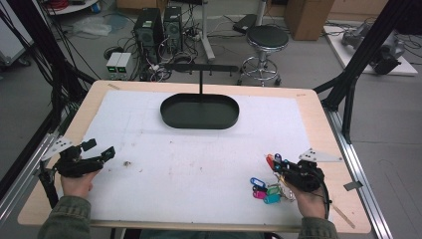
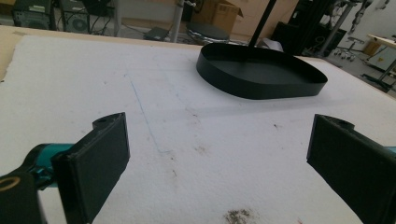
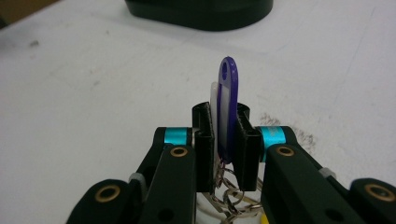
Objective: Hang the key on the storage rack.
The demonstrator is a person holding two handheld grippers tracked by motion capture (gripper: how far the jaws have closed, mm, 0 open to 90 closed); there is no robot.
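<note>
Item: purple key tag [image 3: 228, 112], plastic, flat, with a rounded top end pierced by a small hole and a white paper-like insert on its left face. Location: clamped edge-on between the jaws of the right gripper [image 3: 227, 140], at the near right of the white mat [image 1: 199, 164]. Orientation: in the right gripper view its long axis runs up out of the jaws, holed end uppermost and pointing toward the far side of the table; the lower end drops behind the jaws to metal key rings [image 3: 224, 196], which are partly cut off at the bottom edge.

Item: cluster of further key tags [image 1: 266, 189], blue, pink, teal and red, lying on the mat just beside the right gripper [image 1: 281, 167] in the high view. Small and blurred there; how they join the rings cannot be made out.

Item: left gripper [image 1: 99, 149], held at the near left of the mat, jaws spread wide apart with nothing between them. Its view shows bare mat, faint pen lines and a dark smudge [image 2: 238, 215].

Item: black oval tray [image 1: 199, 122], shallow-walled, at the far middle of the mat, well apart from both grippers. A thin black post [image 1: 200, 82] with a crossbar stands at its far edge.
</note>
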